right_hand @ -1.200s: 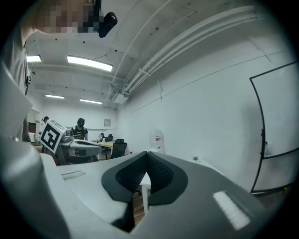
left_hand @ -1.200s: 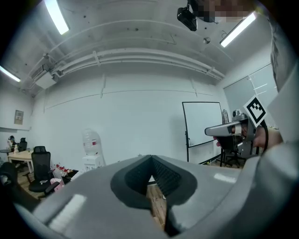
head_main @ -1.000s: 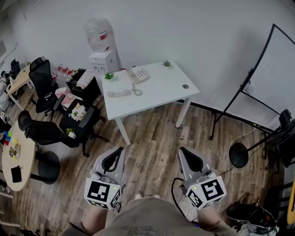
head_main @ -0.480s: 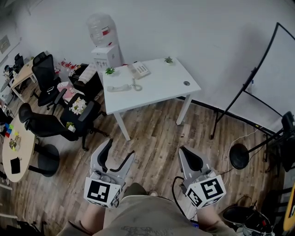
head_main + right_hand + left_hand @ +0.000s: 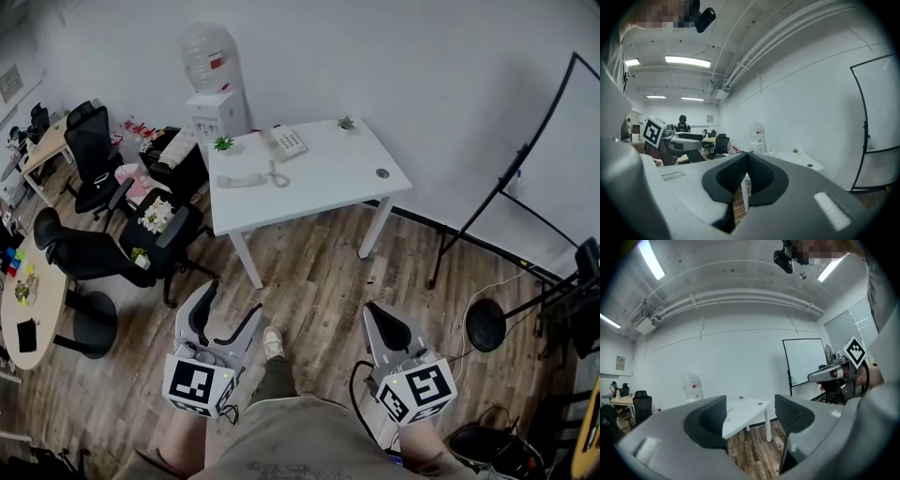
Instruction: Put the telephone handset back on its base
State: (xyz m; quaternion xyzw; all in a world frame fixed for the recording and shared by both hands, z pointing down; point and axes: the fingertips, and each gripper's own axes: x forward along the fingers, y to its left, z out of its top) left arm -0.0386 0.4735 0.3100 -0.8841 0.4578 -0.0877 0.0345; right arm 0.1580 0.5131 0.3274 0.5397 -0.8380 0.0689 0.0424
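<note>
The white telephone base (image 5: 284, 142) sits at the back of the white table (image 5: 319, 192). Its handset (image 5: 241, 181) lies off the base on the tabletop to the left, with the cord curled beside it. Both grippers are held low over the wooden floor, well short of the table. My left gripper (image 5: 225, 315) is open with nothing between its jaws; in the left gripper view the table (image 5: 746, 412) shows through the gap. My right gripper (image 5: 379, 317) is shut and empty, its ribbed pads (image 5: 759, 174) pressed together.
A water dispenser (image 5: 212, 89) stands behind the table's left corner. Black office chairs (image 5: 98, 261) and a cluttered seat (image 5: 155, 220) crowd the left. A whiteboard stand (image 5: 511, 183) and a round floor base (image 5: 486, 324) stand at the right. Two small plants (image 5: 223, 143) sit on the table.
My left gripper's jaws have opened from shut. Both grippers have sunk a little, and a shoe now shows on the floor between them.
</note>
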